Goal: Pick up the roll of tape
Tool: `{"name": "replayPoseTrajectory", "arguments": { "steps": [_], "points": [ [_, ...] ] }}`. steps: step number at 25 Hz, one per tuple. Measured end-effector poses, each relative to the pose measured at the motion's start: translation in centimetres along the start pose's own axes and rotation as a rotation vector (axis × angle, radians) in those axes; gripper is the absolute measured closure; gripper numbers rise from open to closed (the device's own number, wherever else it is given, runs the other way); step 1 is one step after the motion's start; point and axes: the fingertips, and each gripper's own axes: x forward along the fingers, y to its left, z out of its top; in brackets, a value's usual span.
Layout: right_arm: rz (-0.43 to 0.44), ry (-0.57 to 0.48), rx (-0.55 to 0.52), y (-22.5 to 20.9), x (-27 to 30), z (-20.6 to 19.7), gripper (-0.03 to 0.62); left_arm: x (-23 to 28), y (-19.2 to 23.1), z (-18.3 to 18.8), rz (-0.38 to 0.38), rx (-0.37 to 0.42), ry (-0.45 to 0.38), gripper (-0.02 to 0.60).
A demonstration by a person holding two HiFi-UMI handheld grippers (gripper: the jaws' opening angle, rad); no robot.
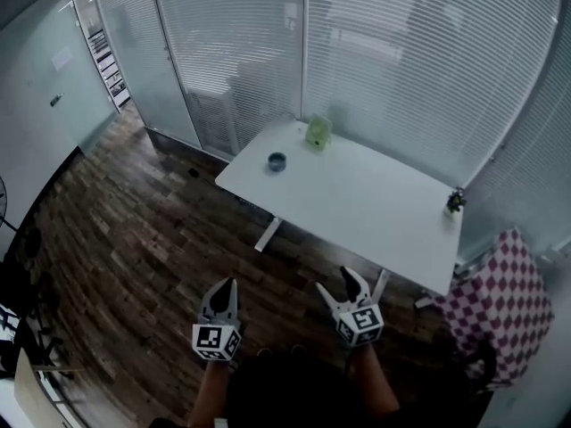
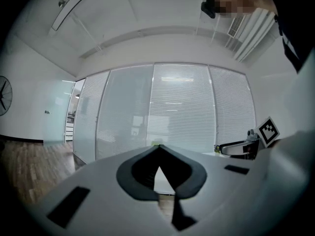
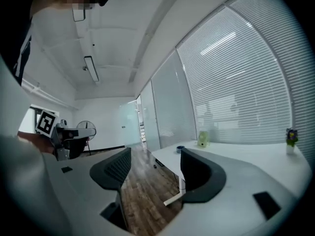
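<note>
The roll of tape is a small blue ring lying near the far left end of the white table. In the right gripper view the tape shows small and far off, past the jaws. Both grippers hang over the wooden floor, well short of the table's near edge. My left gripper has its tips touching and holds nothing; in its own view the left gripper points at the table. My right gripper stands open and empty, and in its own view the right gripper has only floor between its jaws.
A pale green object stands at the table's far edge, a small potted plant at its right end. A red-and-white checked chair sits right of the table. Glass walls with blinds close off the back.
</note>
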Motion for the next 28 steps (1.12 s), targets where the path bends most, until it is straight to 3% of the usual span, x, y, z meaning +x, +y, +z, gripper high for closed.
{"name": "replayPoseTrajectory", "arguments": {
  "steps": [8, 15, 28],
  "points": [
    [0.014, 0.006, -0.016, -0.9, -0.2, -0.1, 0.299, 0.0, 0.9, 0.9, 0.058, -0.019, -0.008, 0.575],
    [0.039, -0.017, -0.047, -1.4, 1.2, 0.6, 0.299, 1.9, 1.2, 0.8, 0.045, -0.043, -0.021, 0.575],
    [0.075, -0.022, -0.039, -3.6, 7.8, 3.0, 0.299, 8.1, 5.6, 2.2, 0.027, -0.076, -0.052, 0.575]
  ]
}}
